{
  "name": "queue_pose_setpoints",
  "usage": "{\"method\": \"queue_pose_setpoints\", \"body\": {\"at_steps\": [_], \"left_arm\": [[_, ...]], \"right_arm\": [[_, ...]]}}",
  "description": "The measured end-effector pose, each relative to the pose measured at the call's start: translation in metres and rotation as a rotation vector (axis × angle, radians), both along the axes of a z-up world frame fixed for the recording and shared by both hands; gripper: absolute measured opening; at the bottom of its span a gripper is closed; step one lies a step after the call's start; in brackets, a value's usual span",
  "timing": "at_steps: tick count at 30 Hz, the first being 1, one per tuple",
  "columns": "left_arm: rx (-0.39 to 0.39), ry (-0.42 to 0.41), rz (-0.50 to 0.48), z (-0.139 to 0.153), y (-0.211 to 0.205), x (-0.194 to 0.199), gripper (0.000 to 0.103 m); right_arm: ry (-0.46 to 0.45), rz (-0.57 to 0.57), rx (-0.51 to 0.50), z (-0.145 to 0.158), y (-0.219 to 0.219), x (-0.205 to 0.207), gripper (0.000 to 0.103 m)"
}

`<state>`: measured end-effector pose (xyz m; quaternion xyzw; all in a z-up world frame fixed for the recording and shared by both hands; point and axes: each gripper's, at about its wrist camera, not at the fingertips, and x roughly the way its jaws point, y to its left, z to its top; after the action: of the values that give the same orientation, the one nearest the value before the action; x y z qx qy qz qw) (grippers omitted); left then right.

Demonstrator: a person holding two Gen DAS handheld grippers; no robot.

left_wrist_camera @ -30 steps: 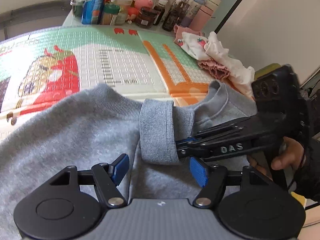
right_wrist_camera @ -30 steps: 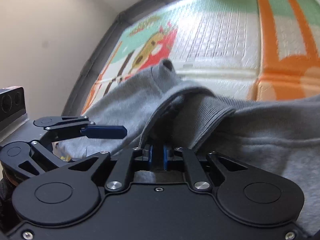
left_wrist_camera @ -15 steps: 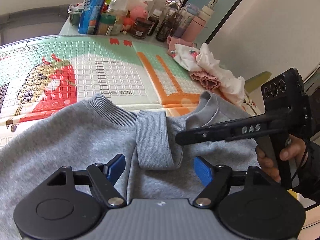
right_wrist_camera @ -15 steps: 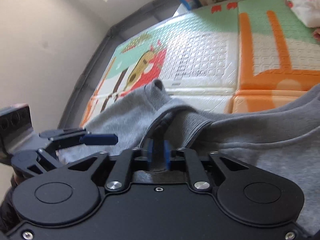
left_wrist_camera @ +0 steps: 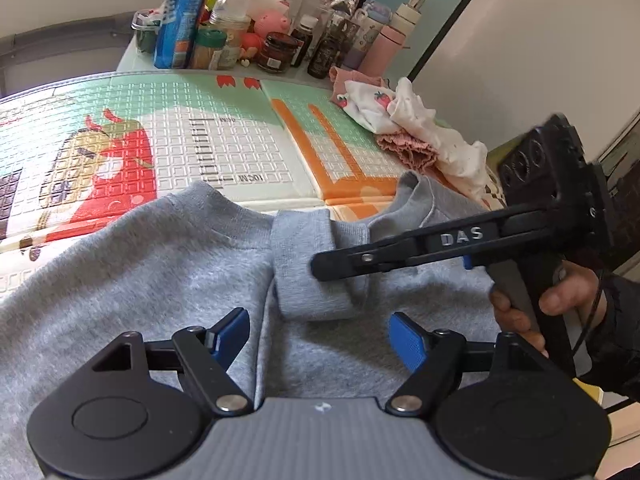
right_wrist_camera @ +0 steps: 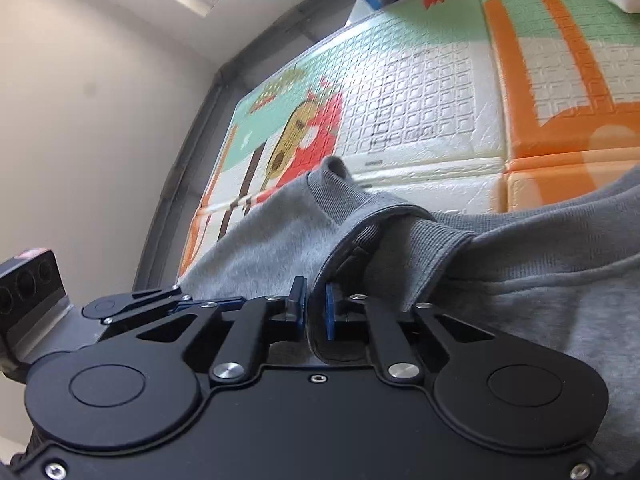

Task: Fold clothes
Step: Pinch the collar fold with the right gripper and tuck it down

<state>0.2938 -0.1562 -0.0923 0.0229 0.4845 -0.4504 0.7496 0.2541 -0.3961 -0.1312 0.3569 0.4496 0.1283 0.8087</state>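
While spread over the play mat (left_wrist_camera: 224,148), grey sweatshirt (left_wrist_camera: 132,280) lies mostly flat, collar end toward the far side. One sleeve already folded in across the chest, ribbed cuff (left_wrist_camera: 308,264) resting on the body near the neckline. Some bunching around the collar on the right.

Right gripper (right_wrist_camera: 316,312): jaws closing, a fold of grey fabric running between the blue pads; looks pinched, edge of cloth visible below the pads. From the left wrist view, its arm reaches in over the cuff, hand (left_wrist_camera: 536,304) on the handle.

Left gripper (left_wrist_camera: 320,336): jaws spread wide, nothing between them, hovering above the sweatshirt body just short of the cuff.

Progress, judged: early-to-mid. One sleeve in; second sleeve not visible, can't tell its state. Body fold, hem to collar, apparently not done. Remaining: tidy the collar area, fold the body, set aside.

Beyond: heap of small white and pink clothes (left_wrist_camera: 404,128) at the mat's far right, unfolded, likely next. Bottles and jars (left_wrist_camera: 240,40) crowded past the mat's far edge.
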Motion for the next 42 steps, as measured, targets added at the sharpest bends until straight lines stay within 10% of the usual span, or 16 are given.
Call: {"method": "queue_pose_setpoints", "body": {"at_steps": [11,29,42], "left_arm": [[-0.101,0.029,-0.037,0.005,-0.023,0.006,0.082],[-0.090,0.190,-0.021,-0.033,-0.094,0.027,0.082],[-0.008,0.226,0.003,-0.051,-0.097,0.025,0.082]], "right_arm": [[0.087,-0.268,0.248,-0.047,-0.034,-0.051,0.006],[0.109,-0.274,0.160,-0.056,-0.021,-0.056,0.003],[0.017,-0.169,-0.017,-0.007,0.002,-0.070,0.009]]}}
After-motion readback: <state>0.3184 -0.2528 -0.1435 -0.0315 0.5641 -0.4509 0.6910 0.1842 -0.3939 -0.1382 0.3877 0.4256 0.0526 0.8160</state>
